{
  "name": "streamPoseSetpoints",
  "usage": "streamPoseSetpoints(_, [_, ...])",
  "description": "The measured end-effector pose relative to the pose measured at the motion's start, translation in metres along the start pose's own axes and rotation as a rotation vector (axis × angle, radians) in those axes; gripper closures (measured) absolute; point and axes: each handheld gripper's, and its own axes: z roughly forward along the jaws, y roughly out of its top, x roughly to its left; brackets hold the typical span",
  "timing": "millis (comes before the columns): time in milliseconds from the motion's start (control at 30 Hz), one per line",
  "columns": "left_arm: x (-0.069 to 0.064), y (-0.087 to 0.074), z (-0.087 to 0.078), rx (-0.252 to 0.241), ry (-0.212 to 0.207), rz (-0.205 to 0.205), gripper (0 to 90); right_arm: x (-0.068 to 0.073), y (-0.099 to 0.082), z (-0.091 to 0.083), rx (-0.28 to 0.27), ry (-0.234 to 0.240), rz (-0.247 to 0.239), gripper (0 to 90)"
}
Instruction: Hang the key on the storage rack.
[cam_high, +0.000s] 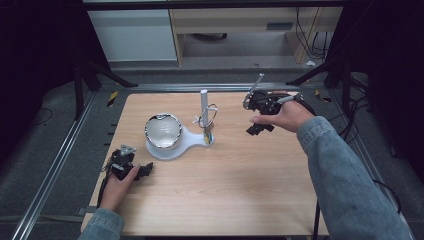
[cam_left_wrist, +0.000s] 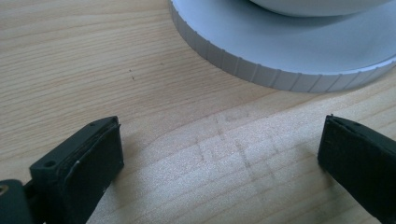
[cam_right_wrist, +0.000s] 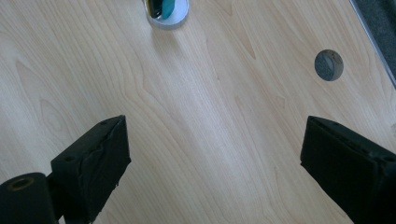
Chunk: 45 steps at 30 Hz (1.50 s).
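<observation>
While both of my grippers stand released, the left (cam_high: 145, 171) rests near the tabletop's left edge beside the stand (cam_high: 170, 148), ready to steady it; the right (cam_high: 256, 126) hovers right of the stand.

My left gripper (cam_high: 141, 171) rests low on the wooden table (cam_high: 240, 190), near its left edge, just in front of the white stand (cam_high: 172, 146). The stand's round end carries a shiny metal bowl (cam_high: 163, 131); its narrow end carries an upright post (cam_high: 204, 107) with wire clips. My right gripper (cam_high: 258, 128) hangs above the table to the right of the post, well apart from it, jaws pointing down and left. Denim sleeves cover both my forearms.
</observation>
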Motion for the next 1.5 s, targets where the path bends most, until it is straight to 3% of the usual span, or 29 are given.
streamPoseSetpoints(1500, [0.0,0.0,0.0,0.002,0.0,0.0,0.0,0.003,-0.061,0.02,-0.012,-0.021,0.094,9.4])
